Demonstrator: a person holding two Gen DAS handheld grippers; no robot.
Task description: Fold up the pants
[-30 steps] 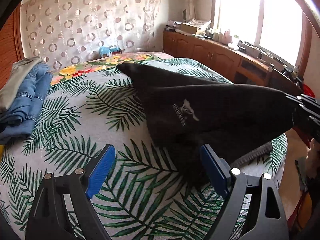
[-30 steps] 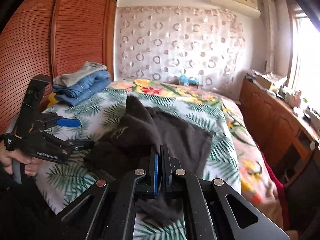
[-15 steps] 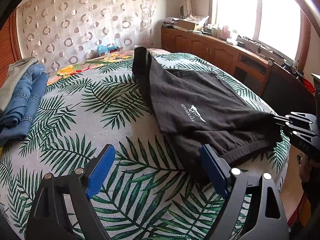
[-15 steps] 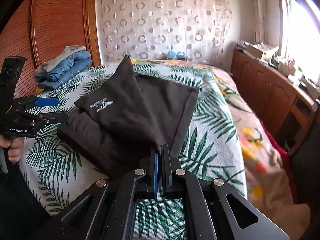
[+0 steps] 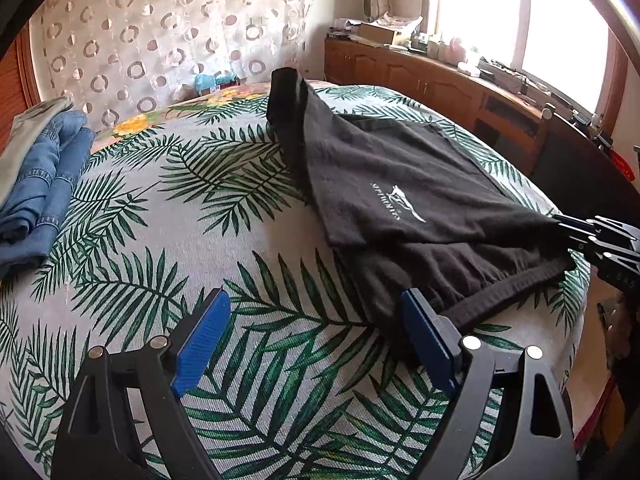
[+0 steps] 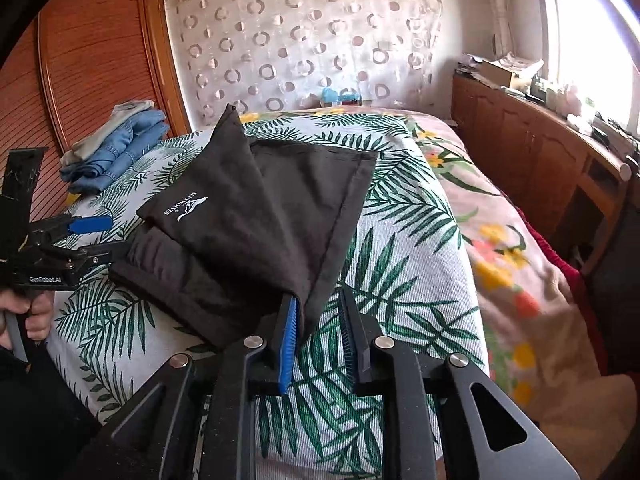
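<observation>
Right wrist view: right gripper [image 6: 318, 330] jaws have just been opening, letting go the pants [image 6: 256, 216] now folded on the bed [image 6: 408, 248], cloth edge still between them; left gripper [image 5: 316, 344] gapes empty, fold laid.

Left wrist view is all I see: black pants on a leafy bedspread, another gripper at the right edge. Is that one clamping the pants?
Observer: No. The right gripper has just been opening; a corner of the pants only leans on one pad.
Operator: Who holds my gripper?
Observer: A hand grips the handle of the left gripper, jaws wide.
Operator: What's behind the jeans?
Observer: A slatted wooden wardrobe.
</observation>
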